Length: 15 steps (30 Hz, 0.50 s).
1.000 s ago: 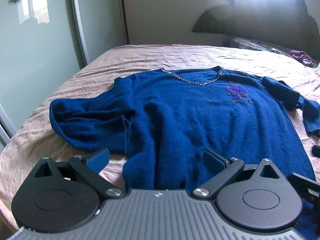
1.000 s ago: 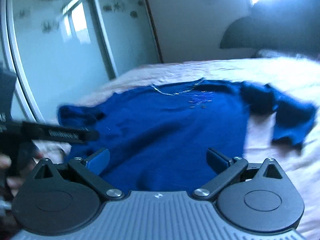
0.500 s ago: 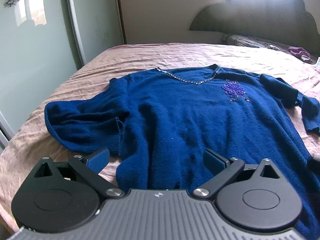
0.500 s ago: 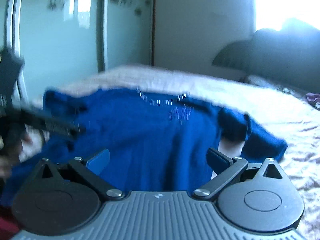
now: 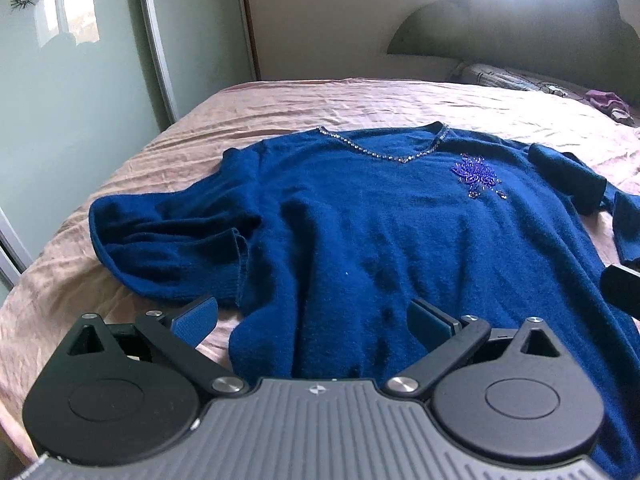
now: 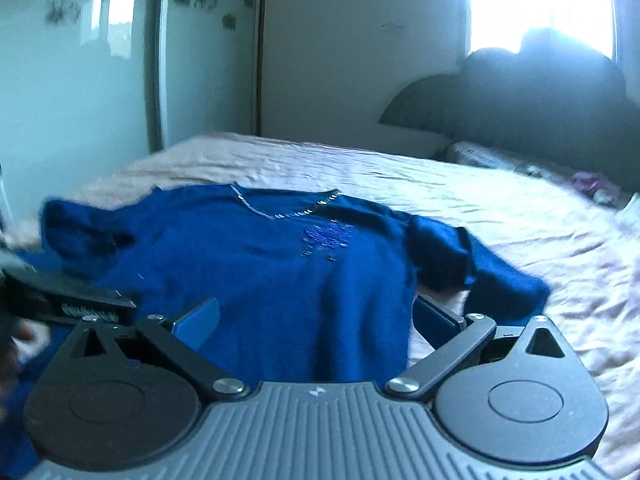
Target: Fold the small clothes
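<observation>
A dark blue sweater (image 5: pixel 392 232) lies face up on the pink bed sheet (image 5: pixel 320 100), its beaded V-neck toward the headboard. Its left sleeve (image 5: pixel 172 244) is bunched and folded in; its right sleeve (image 5: pixel 568 178) lies crumpled at the right. My left gripper (image 5: pixel 314 318) is open and empty, just above the sweater's lower left hem. My right gripper (image 6: pixel 316 316) is open and empty over the sweater's (image 6: pixel 260 272) lower right part, near the right sleeve (image 6: pixel 492 276). The left gripper's body (image 6: pixel 72 300) shows at the left edge of the right wrist view.
A mirrored sliding wardrobe (image 5: pixel 80 80) runs along the bed's left side. A dark headboard (image 5: pixel 520 28) stands at the far end under a bright window. A patterned pillow (image 5: pixel 508 78) and a small purple cloth (image 5: pixel 604 100) lie at the far right.
The left gripper has shifted slightly leftward along the hem. The right gripper has swung to the right, toward the sweater's right side. Both stay open and the sweater has not moved.
</observation>
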{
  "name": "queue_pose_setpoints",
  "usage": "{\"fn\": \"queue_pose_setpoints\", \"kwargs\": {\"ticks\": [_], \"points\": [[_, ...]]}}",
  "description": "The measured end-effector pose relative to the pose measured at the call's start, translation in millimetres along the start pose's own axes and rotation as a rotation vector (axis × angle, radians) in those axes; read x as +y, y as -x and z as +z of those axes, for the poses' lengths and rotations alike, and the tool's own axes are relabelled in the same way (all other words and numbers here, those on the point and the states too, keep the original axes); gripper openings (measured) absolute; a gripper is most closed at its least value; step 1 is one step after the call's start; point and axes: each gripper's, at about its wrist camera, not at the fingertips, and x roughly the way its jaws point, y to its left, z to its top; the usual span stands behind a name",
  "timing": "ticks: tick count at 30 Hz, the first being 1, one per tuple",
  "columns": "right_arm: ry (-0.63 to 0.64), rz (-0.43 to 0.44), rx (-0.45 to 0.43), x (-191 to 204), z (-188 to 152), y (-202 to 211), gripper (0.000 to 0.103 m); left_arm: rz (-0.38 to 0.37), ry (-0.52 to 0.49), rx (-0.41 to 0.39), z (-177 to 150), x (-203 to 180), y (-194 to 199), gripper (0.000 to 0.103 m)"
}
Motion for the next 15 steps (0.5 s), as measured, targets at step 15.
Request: {"fn": "queue_pose_setpoints", "kwargs": {"ticks": [15], "points": [[0.006,0.081,0.101,6,-9,-9,0.103,0.000,-0.012,0.012,-1,-4,-1,0.102]]}}
